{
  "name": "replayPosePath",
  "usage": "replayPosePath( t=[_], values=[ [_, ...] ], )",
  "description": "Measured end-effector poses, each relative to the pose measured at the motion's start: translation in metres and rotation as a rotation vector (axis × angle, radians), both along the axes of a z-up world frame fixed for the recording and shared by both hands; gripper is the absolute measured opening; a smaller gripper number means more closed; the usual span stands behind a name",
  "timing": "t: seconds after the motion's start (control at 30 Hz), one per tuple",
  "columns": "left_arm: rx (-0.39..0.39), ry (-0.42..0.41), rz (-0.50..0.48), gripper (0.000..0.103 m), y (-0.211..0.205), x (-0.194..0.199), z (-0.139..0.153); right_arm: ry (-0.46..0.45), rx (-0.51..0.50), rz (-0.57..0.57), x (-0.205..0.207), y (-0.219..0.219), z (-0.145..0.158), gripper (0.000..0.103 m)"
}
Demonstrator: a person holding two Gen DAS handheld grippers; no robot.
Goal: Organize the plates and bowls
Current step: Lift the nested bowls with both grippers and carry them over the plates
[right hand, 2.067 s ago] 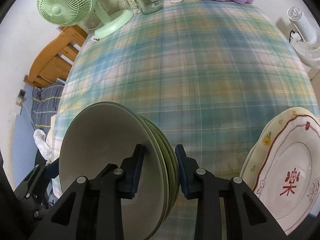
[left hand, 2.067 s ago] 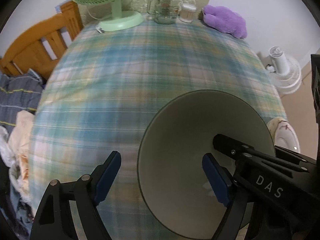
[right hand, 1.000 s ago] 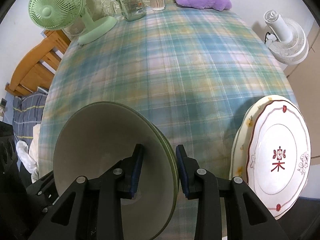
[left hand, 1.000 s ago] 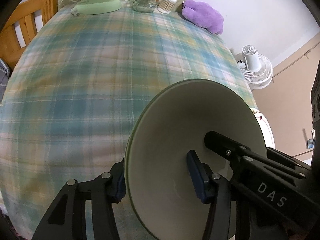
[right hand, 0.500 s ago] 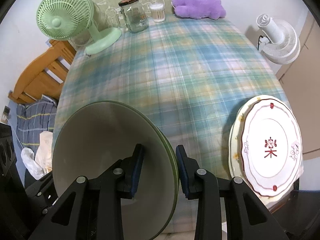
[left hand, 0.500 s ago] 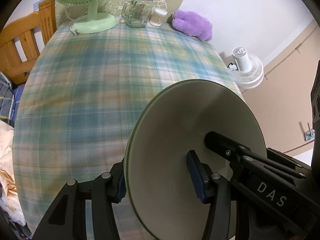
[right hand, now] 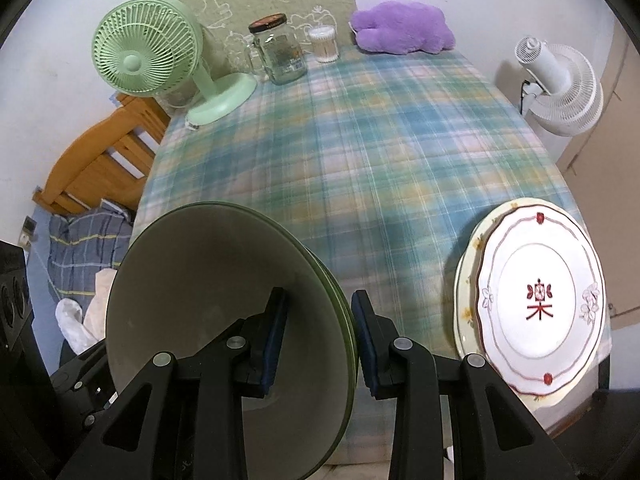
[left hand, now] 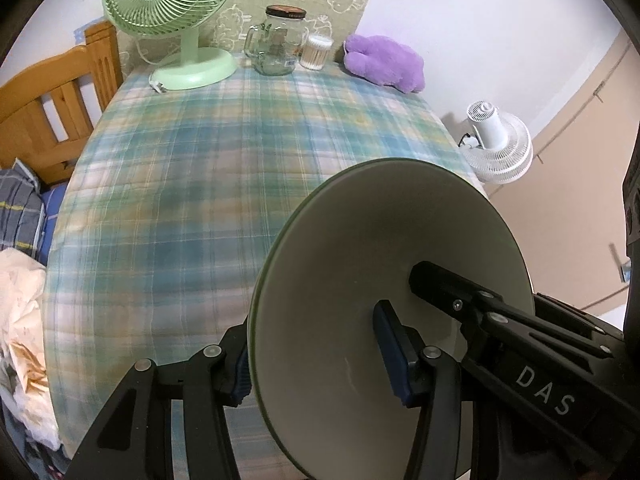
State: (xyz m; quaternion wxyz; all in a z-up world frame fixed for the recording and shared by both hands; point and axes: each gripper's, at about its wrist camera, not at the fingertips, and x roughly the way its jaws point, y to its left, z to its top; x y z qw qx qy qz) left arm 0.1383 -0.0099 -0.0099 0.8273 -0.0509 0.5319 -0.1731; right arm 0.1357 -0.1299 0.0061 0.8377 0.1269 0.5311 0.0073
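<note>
While "DAS" shows on the right gripper (right hand: 318, 338), both it and the left gripper (left hand: 320, 360) now hold the stacked round green plates (right hand: 224, 312) in their jaws higher above the checked surface (right hand: 360, 152).

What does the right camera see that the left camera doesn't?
Only the right view: two patterned plates stacked at the table's near right edge, and the edges of several green dishes stacked together.

Only the left view: the right gripper reaching into the dish, marked DAS.

Both: the green dishes gripped by both grippers, the left gripper, the plaid tablecloth, green fan, jar, cotton swabs, purple plush, white fan and wooden chair.
</note>
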Motion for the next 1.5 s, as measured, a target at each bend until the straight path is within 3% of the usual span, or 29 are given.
replayPosePath(
  t=[0.4,1.5],
  values=[
    [-0.006,0.008,0.062,0.052,-0.039,-0.009,0.006,-0.002,0.008,0.074,-0.002,-0.037,0.007,0.036],
    [-0.037,0.046,0.103,0.052,-0.168,-0.015,-0.008,0.026,-0.015,0.104,-0.005,-0.169,0.003,0.036]
  ],
)
